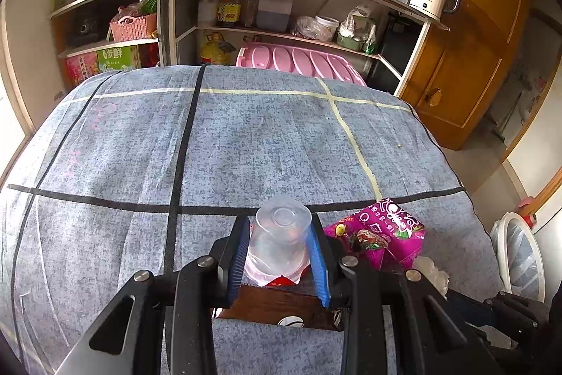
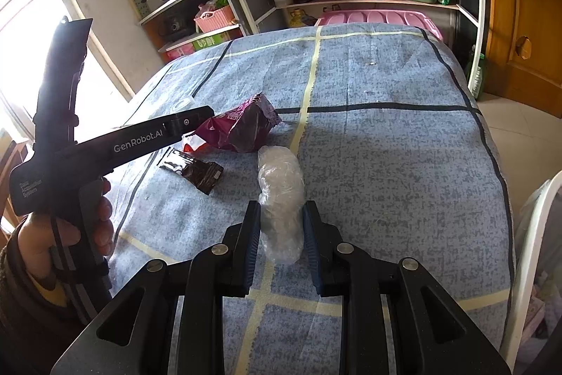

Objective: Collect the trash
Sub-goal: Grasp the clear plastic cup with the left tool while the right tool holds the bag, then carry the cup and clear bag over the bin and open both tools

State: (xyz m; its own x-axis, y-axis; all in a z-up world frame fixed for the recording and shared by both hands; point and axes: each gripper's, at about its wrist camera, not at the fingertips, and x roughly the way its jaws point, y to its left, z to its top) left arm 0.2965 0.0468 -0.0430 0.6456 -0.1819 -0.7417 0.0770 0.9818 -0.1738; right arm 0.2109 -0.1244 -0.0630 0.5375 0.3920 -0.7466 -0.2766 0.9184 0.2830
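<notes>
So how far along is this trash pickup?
Nothing looks binned yet. In hand: the left gripper clamps a clear plastic cup; the right gripper straddles a crumpled clear bag. Left on the cloth: the purple snack packet and dark brown wrapper.

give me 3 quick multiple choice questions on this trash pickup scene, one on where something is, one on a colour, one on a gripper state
1. Where does the purple snack bag lie relative to the clear plastic cup?
A. to its right
B. to its left
C. under it

2. What colour is the wrapper lying flat near the bag?
A. yellow
B. dark brown
C. white

3. What does the right gripper have between its fingers?
A. nothing
B. crumpled clear plastic
C. a bottle

Answers: 1 A, left wrist view shows it. 2 B, its surface is dark. 3 B, fingers flank the plastic.
</notes>
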